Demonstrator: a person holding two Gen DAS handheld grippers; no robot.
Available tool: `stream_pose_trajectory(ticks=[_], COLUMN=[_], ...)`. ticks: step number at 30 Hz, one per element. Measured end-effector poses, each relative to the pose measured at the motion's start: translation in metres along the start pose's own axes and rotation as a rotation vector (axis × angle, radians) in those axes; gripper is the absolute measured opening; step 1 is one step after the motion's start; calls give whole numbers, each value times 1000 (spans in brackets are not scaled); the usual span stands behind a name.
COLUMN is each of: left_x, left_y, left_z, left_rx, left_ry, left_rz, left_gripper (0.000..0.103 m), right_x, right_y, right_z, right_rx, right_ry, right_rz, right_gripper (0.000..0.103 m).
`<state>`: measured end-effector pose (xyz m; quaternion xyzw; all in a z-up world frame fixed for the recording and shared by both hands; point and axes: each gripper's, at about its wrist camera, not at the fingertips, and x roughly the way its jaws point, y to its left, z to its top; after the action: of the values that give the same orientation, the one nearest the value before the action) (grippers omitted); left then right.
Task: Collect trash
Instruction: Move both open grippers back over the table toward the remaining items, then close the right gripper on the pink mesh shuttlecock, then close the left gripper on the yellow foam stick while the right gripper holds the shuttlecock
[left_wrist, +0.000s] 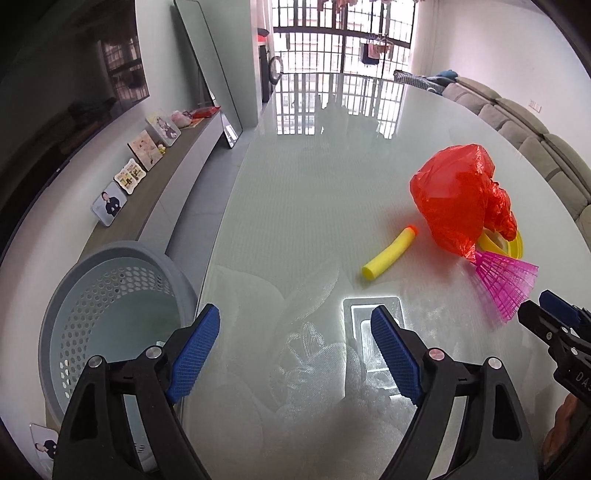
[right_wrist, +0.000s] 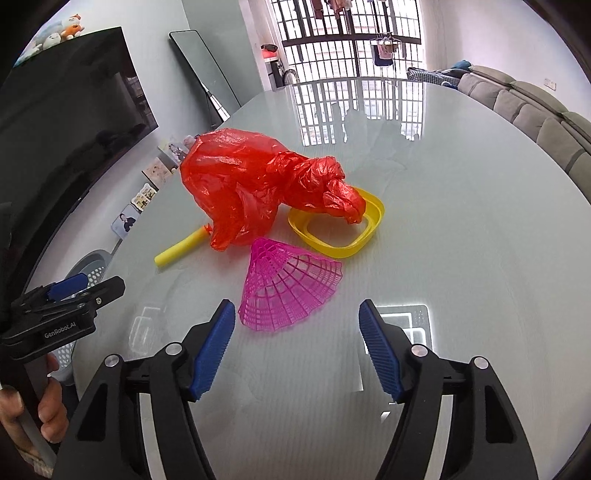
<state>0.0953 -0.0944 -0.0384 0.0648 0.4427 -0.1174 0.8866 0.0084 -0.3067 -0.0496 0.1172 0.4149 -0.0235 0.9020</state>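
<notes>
The right gripper (right_wrist: 297, 345) has its blue pads (right_wrist: 214, 350) spread wide with nothing between them, angled down at the glass just short of the pink cone (right_wrist: 291, 286). The left gripper (left_wrist: 295, 354) is wider still and also empty, hanging over bare glass near the table's left edge, close to the grey basket (left_wrist: 110, 295) that stands on the floor below that edge. No earlier view is on hand, so I speak only of how the jaws stand. Out from the pads, the trash lies in one cluster around the middle of the table (right_wrist: 461, 221): the cone nearest, on its side with its mouth toward the right gripper; behind it a yellow ring (right_wrist: 332, 236), flat on the glass; a red bag (right_wrist: 251, 184) heaped partly over the ring; and a yellow foam tube (right_wrist: 181, 251) on the bag's left, its orange tip tucked under the plastic. I'd judge everything here light. The cone looks like a thin plastic lattice, springy and easily crushed, so a gentle pinch across its rim seems safest. The bag is soft and slippery and will sag; its bunched, twisted end over the ring offers the firmest hold. The tube should squash slightly and grip well across its middle. The ring is stiff but lies low on slick glass, so it needs a pinch on one wall.
</notes>
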Motion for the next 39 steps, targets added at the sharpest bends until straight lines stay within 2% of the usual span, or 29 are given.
stream_pose_trajectory(ticks=[5, 9, 19, 27, 29, 30, 39], left_x=[11, 18, 30, 32, 30, 29, 25], left_y=[-4, -5, -4, -5, -7, -7, -11], left_z=[9, 15, 23, 27, 28, 29, 28], left_rx=[9, 22, 45, 67, 70, 71, 85], left_ry=[10, 6, 12, 5, -3, -7, -11], left_rz=[11, 33, 41, 37, 24, 22, 23], left_gripper=[87, 96, 96, 96, 96, 96, 96], right_x=[10, 18, 35, 43, 43, 43, 38], right_y=[-1, 1, 4, 11, 13, 13, 16], right_z=[8, 14, 22, 27, 26, 26, 28], right_rx=[-1, -3, -12, -38, -40, -45, -48], right_ry=[11, 22, 58, 54, 53, 53, 37], right_rz=[11, 14, -9, -17, -15, -17, -8], right_gripper=[71, 71, 72, 71, 68, 63, 59])
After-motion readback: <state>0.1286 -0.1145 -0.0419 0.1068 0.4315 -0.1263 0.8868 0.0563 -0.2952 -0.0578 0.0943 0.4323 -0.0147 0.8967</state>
